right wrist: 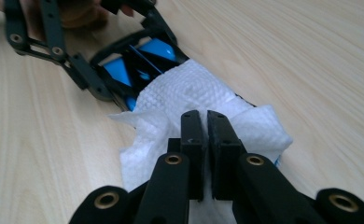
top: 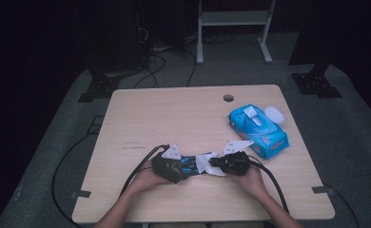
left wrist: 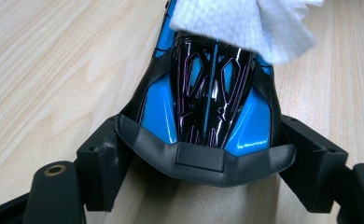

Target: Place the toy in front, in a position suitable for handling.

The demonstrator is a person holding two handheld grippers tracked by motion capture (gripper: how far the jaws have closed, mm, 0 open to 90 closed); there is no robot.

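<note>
While the toy car (left wrist: pixel 213 102) lies lengthwise between both hands near the table's (top: pixel 174 114) front edge, the left gripper (left wrist: pixel 208 158) clamps its rear end, and the right gripper (right wrist: pixel 203 140) pinches a white wipe (right wrist: pixel 194 98) draped over its far end.

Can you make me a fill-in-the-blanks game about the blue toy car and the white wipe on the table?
1. The left gripper holds the blue and black toy car by one ____.
2. The right gripper is shut on a ____ wipe.
3. The wipe lies ____ the car.
4. The wipes pack on the table is coloured ____.

Missing words: end; white; on top of; blue
</note>
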